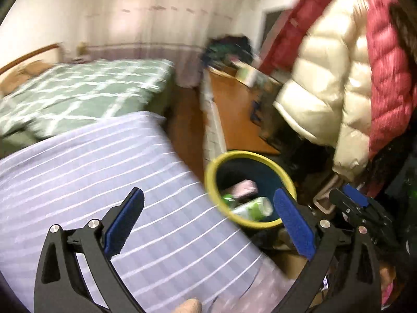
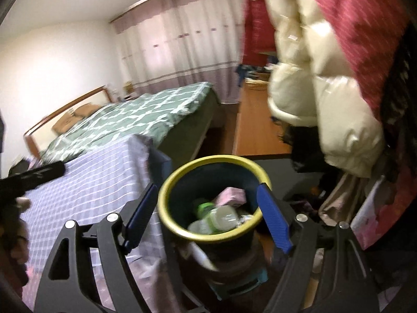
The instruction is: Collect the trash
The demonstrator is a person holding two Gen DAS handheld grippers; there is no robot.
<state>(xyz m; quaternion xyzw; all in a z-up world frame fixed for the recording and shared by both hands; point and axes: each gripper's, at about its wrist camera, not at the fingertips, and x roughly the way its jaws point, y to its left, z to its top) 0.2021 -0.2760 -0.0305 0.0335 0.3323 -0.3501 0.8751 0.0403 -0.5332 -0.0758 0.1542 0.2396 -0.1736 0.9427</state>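
While your left gripper [image 1: 208, 221] hangs over the corner of the lilac striped tablecloth [image 1: 99, 167], its blue pads [image 1: 125, 221] stand spread as wide as they go, with nothing between them. Your right gripper [image 2: 206, 216] is also released: its jaws straddle the yellow-rimmed bin [image 2: 166, 208] without pressing on it, one pad on each side of the rim. The bin sits just beside the table's corner, in front of the hanging cream puffer jacket [image 2: 325, 99] and red puffer jacket [image 2: 365, 26]. Inside it you can see the collected trash: a clear plastic bottle with a green label [image 2: 216, 219] lying on its side, and a pink packet [image 2: 232, 195] behind it. From the left wrist view the same bottle [image 1: 252, 208] lies against the bin's near wall. A green checked bed [image 2: 146, 114] stands well apart, across the wooden floor [image 2: 255, 130].
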